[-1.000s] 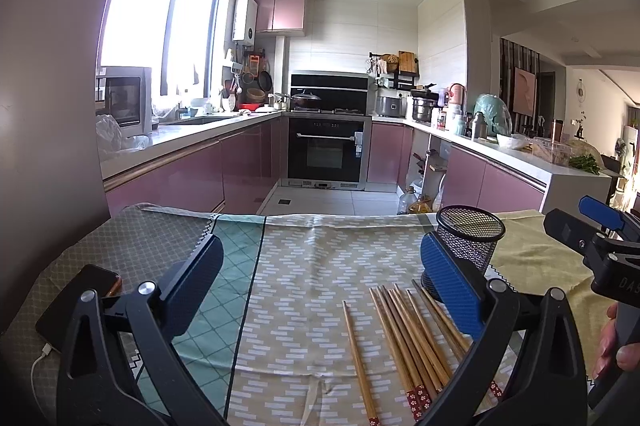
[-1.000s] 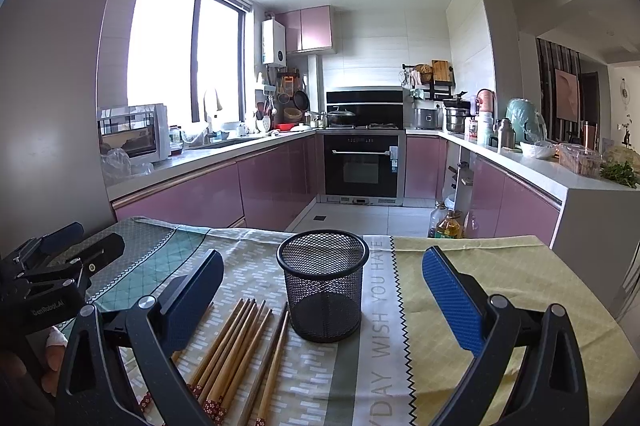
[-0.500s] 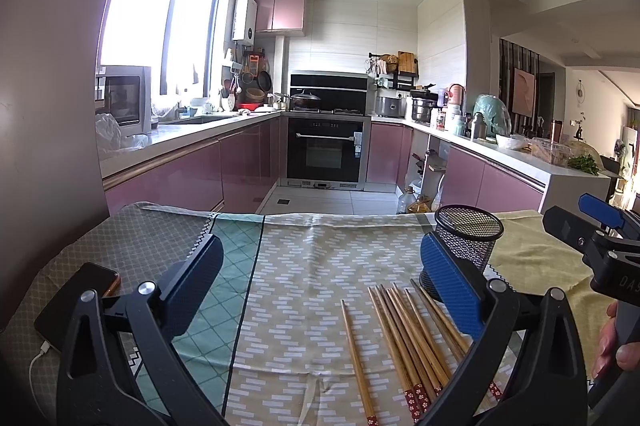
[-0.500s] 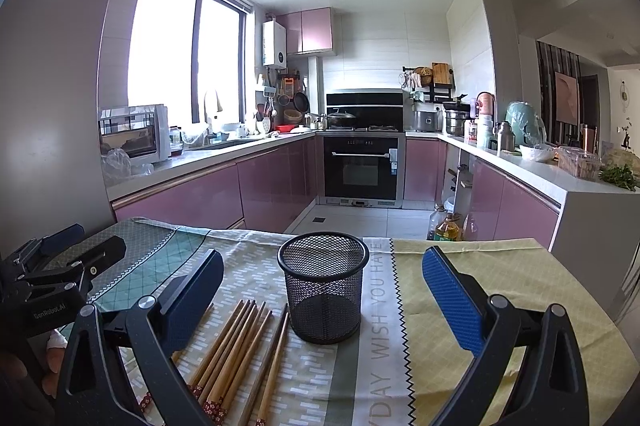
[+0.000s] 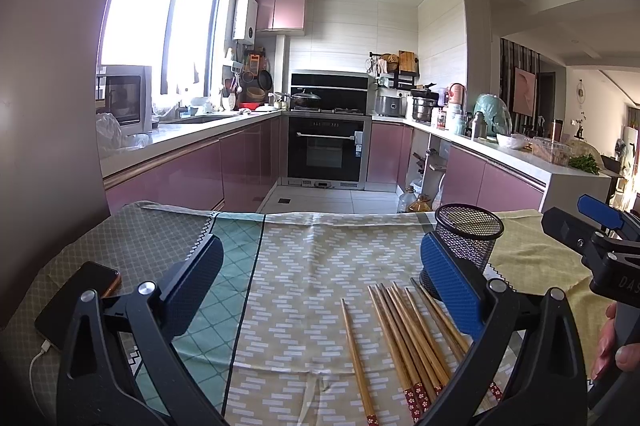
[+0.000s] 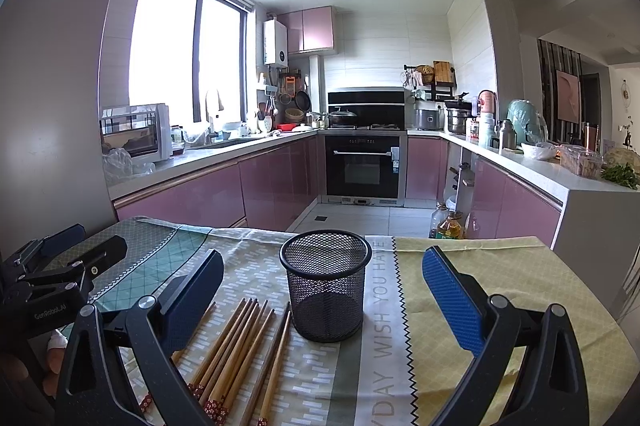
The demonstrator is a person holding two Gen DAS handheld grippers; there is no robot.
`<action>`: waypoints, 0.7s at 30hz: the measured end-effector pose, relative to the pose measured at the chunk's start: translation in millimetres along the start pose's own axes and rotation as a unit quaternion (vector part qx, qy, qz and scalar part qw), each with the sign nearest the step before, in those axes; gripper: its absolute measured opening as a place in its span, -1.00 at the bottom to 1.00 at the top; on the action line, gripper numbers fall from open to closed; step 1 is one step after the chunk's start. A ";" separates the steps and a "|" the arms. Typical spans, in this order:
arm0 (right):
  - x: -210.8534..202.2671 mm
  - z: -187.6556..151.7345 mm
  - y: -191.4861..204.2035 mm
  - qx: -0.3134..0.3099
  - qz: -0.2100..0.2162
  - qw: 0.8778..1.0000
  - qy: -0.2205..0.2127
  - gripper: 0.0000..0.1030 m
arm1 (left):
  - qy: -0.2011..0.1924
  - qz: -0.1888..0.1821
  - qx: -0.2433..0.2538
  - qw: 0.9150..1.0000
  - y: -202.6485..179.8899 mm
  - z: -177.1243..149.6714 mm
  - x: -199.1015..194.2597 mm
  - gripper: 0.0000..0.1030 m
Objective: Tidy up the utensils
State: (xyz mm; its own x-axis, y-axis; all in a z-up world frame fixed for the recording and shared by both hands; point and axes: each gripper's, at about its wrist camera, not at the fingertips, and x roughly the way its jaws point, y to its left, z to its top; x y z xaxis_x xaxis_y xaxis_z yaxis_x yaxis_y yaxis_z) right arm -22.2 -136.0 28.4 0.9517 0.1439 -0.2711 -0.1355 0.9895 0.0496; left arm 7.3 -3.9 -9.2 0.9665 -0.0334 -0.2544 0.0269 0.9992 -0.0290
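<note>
Bright window (image 5: 160, 26) glare, fisheye-warped edges

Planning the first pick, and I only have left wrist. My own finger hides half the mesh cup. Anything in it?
Observer: Nothing. The right wrist view shows the mesh cup whole and upright, with no chopstick inside.
Operator: Is the right gripper holding anything?
Observer: No. The right gripper is open wide, with nothing between its fingers.
Operator: Are the sticks clear of the cup base?
Observer: The chopsticks lie to the cup's left. The dark chopstick ends right by the base; I cannot tell whether it touches.
</note>
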 end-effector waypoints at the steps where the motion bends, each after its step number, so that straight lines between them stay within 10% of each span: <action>1: -0.6 -0.4 -0.3 0.000 0.001 1.000 0.000 0.87 | 0.000 -0.001 -0.002 1.000 3.6 0.9 -1.3 0.89; 21: 2.2 -4.4 -7.5 0.011 0.013 1.000 0.020 0.87 | 0.013 0.000 0.001 1.000 3.7 1.8 -1.8 0.89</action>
State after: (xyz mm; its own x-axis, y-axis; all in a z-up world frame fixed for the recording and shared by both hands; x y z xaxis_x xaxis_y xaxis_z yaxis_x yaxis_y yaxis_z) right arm -20.3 -143.1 23.1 0.9366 0.1695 -0.3068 -0.1529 0.9852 0.0775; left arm 6.0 -0.1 -7.1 0.9598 -0.0339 -0.2787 0.0273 0.9992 -0.0277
